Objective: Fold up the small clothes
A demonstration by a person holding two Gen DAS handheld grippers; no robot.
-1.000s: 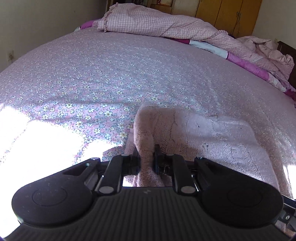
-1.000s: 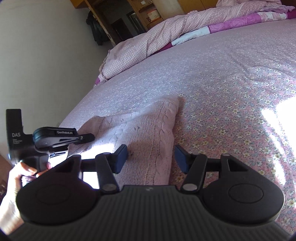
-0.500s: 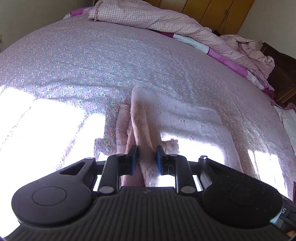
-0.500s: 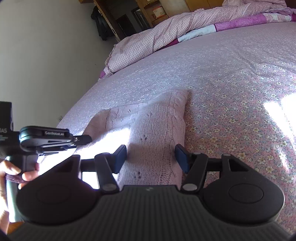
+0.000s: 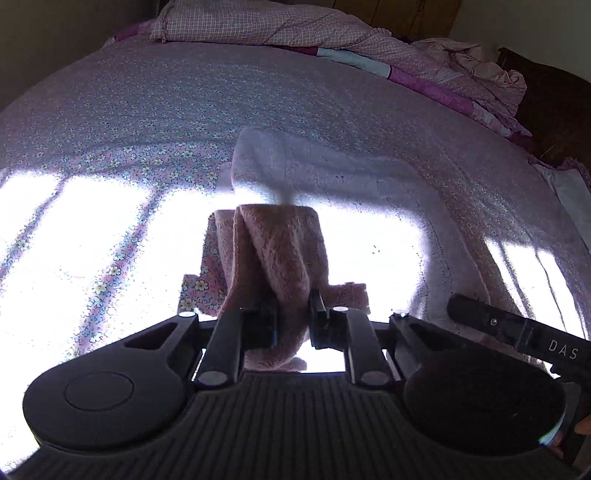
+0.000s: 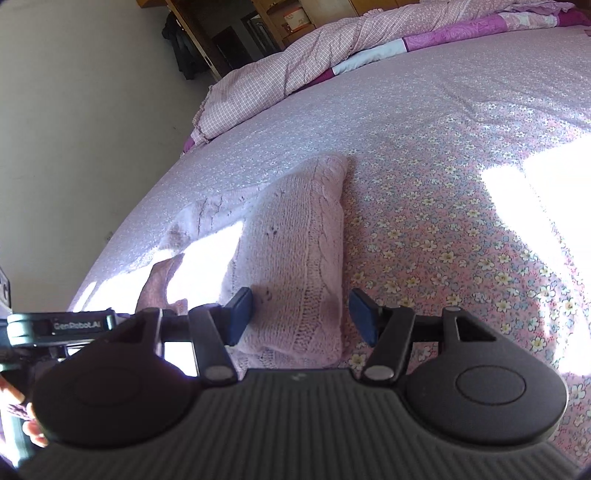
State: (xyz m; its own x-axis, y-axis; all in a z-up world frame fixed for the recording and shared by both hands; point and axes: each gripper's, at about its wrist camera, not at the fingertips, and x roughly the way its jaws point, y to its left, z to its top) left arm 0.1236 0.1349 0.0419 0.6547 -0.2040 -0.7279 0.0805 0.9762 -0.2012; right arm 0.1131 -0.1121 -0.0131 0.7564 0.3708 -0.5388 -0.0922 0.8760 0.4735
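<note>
Sweater (image 6: 295,236): pale pink cable-knit, fuzzy, small holes/eyelets in the knit; partly folded, lying on the bed w/ sun patches across it.
Where: on the floral bedsheet (image 6: 443,206), near the bed's edge closest to me; one bunched end lifted off the sheet in my left gripper.
Axis: in right-wrist view the folded part runs long from my fingers away toward the quilt, far end narrowing to a rounded corner. In left-wrist view the flat body (image 5: 369,177) spreads to the right, held strip hangs back toward the cam.
Left gripper (image 5: 291,317): pinched narrow on a thick wad of the sweater, fabric draped over and between the fingers.
Right gripper (image 6: 301,314): spread wide, straddling the folded part, pads on either side; contact w/ the knit — can't tell.
Count: 1 sweater, 2 grippers, 1 sheet, 1 checked quilt (image 6: 295,66) bunched at the far side.
Beyond: wooden cupboards (image 6: 295,14) past the quilt, plain wall (image 6: 74,110) at left.
</note>
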